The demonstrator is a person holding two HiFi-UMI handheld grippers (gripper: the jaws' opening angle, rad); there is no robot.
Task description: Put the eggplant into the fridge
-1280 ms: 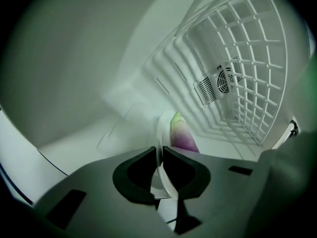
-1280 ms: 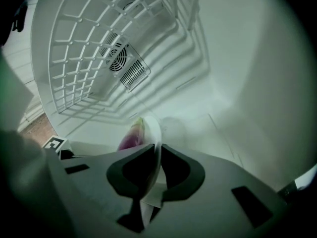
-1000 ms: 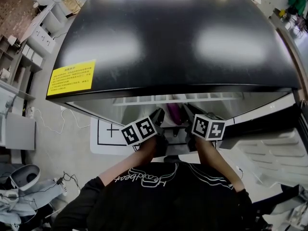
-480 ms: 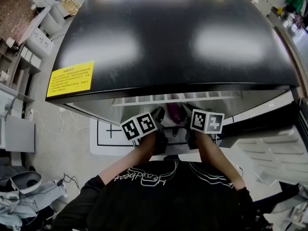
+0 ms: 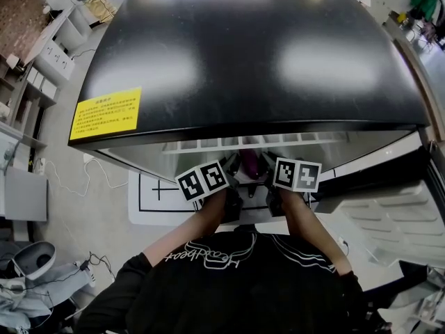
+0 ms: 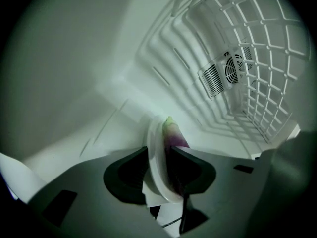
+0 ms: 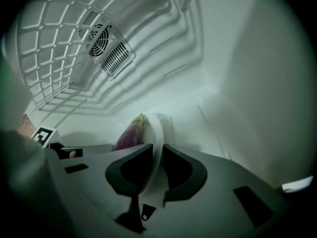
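A purple eggplant [image 5: 249, 164] [image 6: 173, 138] [image 7: 130, 133] lies on a white plate [image 6: 156, 157] [image 7: 157, 133] inside the open fridge [image 5: 250, 54]. Both grippers reach in under the black top, one at each side of the plate. The left gripper [image 5: 233, 169] [image 6: 157, 155] has the plate's rim between its jaws; they are opening, and a gap shows beside the rim. The right gripper [image 5: 268, 164] [image 7: 157, 152] still sits tight on the opposite rim, though its jaws are opening too.
A white wire shelf [image 6: 257, 58] [image 7: 54, 43] hangs just above the plate, and a fan vent [image 6: 223, 73] [image 7: 101, 46] sits on the back wall. The open fridge door [image 5: 389, 214] stands at the right. A yellow label [image 5: 106, 113] is stuck on the fridge top.
Both marker cubes have edged slightly further in toward the fridge. The eggplant stays between the two grippers.
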